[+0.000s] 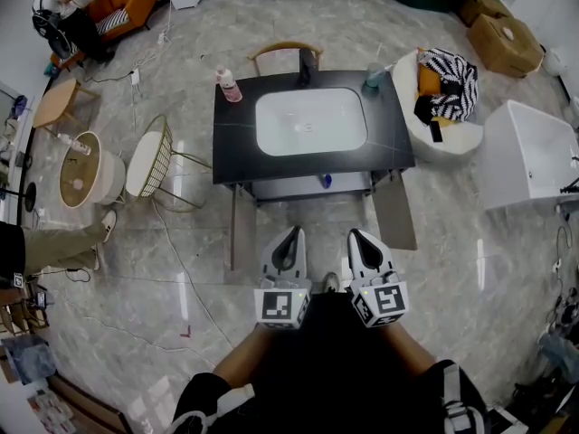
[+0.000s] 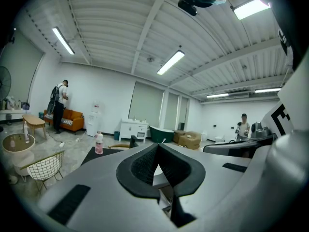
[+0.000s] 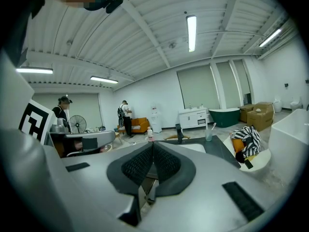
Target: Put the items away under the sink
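Note:
A black vanity with a white basin stands ahead of me. A pink bottle stands on its far left corner, and a cup with a toothbrush on its far right, beside the dark faucet. Both cabinet doors under the basin hang open, and a small blue item shows inside. My left gripper and right gripper hover side by side over the floor in front of the vanity, both shut and empty. The left gripper and right gripper show pads pressed together.
A white tub chair with a striped cloth stands right of the vanity, a white bathtub farther right. A wire chair and round table stand left. Cables cross the floor. A person's leg is at left.

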`<state>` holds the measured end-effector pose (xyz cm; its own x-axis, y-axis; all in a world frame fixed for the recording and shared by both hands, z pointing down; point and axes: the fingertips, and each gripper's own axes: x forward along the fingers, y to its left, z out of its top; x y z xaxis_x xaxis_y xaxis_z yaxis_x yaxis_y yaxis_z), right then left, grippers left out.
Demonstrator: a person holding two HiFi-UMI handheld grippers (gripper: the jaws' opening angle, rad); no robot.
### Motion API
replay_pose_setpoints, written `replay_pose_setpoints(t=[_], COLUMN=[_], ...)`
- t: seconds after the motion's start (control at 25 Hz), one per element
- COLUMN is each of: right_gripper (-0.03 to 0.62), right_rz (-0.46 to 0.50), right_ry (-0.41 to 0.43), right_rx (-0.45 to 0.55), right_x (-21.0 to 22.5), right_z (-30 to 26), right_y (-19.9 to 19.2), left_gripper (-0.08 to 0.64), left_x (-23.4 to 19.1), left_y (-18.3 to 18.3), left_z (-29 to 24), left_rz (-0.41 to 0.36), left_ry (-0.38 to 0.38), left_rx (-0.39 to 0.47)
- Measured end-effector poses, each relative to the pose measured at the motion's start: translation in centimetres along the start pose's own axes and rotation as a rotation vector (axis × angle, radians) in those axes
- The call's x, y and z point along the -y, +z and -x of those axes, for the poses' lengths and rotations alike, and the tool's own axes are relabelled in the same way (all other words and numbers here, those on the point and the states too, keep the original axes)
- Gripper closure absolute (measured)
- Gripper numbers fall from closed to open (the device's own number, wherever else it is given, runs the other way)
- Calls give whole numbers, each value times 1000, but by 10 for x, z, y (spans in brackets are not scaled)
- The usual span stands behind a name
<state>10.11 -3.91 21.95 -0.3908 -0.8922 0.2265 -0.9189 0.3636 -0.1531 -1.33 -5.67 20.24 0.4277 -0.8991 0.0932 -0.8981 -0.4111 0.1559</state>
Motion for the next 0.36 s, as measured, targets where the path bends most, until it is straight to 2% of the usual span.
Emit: replay_pose_setpoints(t=[0.36], right_gripper=[581], right_rz=[12], right_ry=[-3], right_rx=[-3], right_x=[-5], right_z=[-3], right_y=[-1], left_gripper=[544], left_x=[-4], left_y=[-1], left_z=[0], left_rz=[1], left_ry=[-5], left_rx=[0])
